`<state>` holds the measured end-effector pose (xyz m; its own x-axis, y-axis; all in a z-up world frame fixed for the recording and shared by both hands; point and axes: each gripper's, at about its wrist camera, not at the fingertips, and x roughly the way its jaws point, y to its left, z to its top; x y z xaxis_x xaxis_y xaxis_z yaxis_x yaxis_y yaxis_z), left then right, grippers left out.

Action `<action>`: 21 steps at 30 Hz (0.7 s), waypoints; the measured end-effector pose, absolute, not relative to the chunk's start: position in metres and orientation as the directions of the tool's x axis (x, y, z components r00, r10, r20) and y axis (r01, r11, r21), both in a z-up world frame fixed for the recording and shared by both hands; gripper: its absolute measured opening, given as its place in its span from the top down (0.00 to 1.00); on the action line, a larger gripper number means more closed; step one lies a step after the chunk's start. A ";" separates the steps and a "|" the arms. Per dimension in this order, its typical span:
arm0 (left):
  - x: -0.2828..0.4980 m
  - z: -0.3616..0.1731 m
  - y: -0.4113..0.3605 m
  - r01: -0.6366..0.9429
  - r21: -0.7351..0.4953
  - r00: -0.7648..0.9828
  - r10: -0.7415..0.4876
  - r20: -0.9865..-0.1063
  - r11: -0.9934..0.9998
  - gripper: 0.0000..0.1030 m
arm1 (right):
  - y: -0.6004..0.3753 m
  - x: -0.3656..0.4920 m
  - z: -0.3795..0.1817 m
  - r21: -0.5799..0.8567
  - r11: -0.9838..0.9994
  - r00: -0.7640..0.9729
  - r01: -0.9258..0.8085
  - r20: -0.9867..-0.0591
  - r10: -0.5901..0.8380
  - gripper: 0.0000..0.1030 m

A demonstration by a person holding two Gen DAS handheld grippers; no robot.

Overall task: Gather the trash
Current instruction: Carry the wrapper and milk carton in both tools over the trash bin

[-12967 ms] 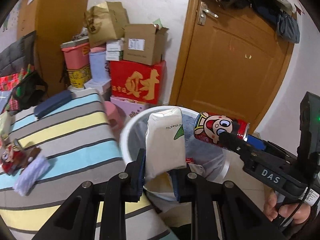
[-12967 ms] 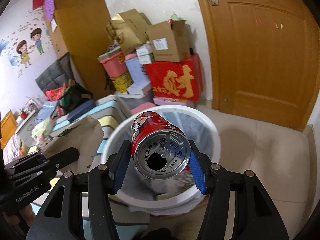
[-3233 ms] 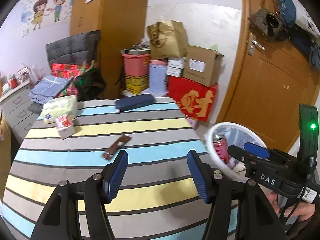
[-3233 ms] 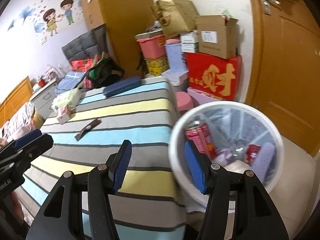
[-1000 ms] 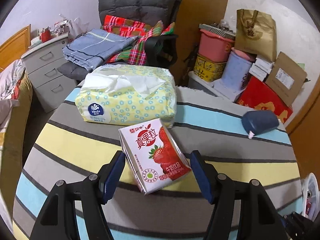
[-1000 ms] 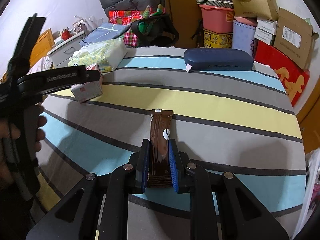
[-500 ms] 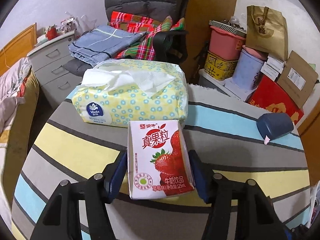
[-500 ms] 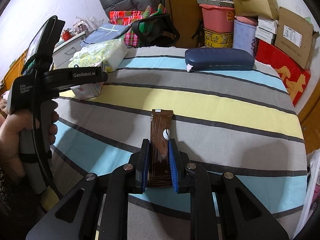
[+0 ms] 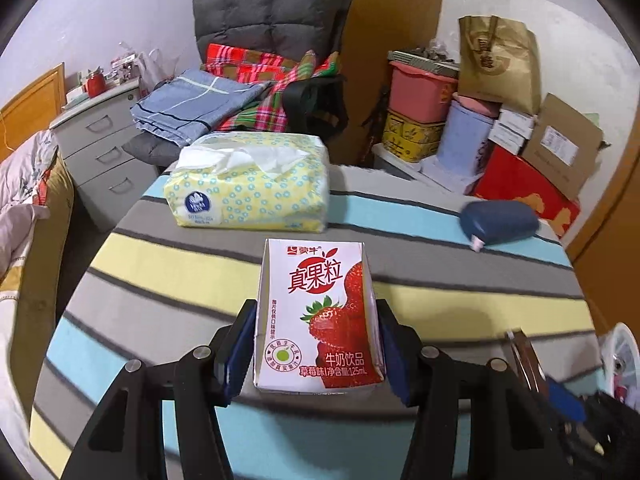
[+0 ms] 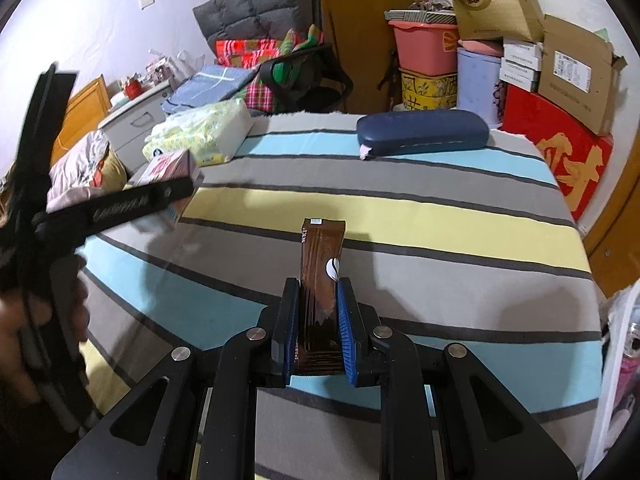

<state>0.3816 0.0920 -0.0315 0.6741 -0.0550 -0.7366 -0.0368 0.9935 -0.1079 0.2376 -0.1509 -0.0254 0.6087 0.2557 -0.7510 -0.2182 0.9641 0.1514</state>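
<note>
My left hand-held gripper (image 9: 316, 344) has just been closing its jaws, and its blue pads now press both sides of the strawberry milk carton (image 9: 318, 316), a small waxy box, white and red, standing upright between them; my right hand-held gripper (image 10: 318, 320) is clamped tight on the brown wrapper (image 10: 322, 276), a slim glossy sachet sticking up from the pads; both sit over the bench (image 10: 440, 208), whose cloth runs in soft grey, blue and yellow stripes.

At the far left of the bench lies the tissue pack (image 9: 248, 186), a plump yellow dotted plastic pillow with white paper puffing from its top; at the far right rests the navy case (image 10: 424, 132), a smooth rounded oblong; between them and around my wrapper the cloth is bare, so I have open room there.

The bench's right edge curves down toward the white bin (image 9: 624, 354), just past the near right corner; beyond the far edge stand a padded grey chair (image 9: 272, 20) and stacked boxes (image 10: 560, 92).
</note>
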 end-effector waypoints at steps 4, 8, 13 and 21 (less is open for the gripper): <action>0.355 -0.021 0.076 -0.003 -0.106 0.690 -0.074 -0.720 0.994 0.45 | -0.161 0.229 -0.020 0.162 0.965 0.623 -0.204 -0.739 0.256 0.81; 0.329 -0.009 0.052 0.044 -0.082 0.704 -0.089 -0.705 0.996 0.45 | -0.175 0.220 -0.015 0.171 0.969 0.640 -0.179 -0.727 0.247 0.81; 0.303 0.005 0.022 0.103 -0.085 0.716 -0.133 -0.686 0.991 0.45 | -0.197 0.206 -0.004 0.173 0.975 0.668 -0.140 -0.710 0.222 0.81; 0.266 0.020 -0.027 0.205 -0.111 0.709 -0.226 -0.669 0.972 0.45 | -0.232 0.184 0.009 0.166 0.983 0.710 -0.075 -0.684 0.169 0.81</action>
<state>0.2660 -0.0273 0.0200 0.7086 -0.2257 -0.6686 0.2052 0.9724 -0.1107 0.1837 -0.2316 0.0091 0.7096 0.1692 -0.6840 -0.0745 0.9833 0.1660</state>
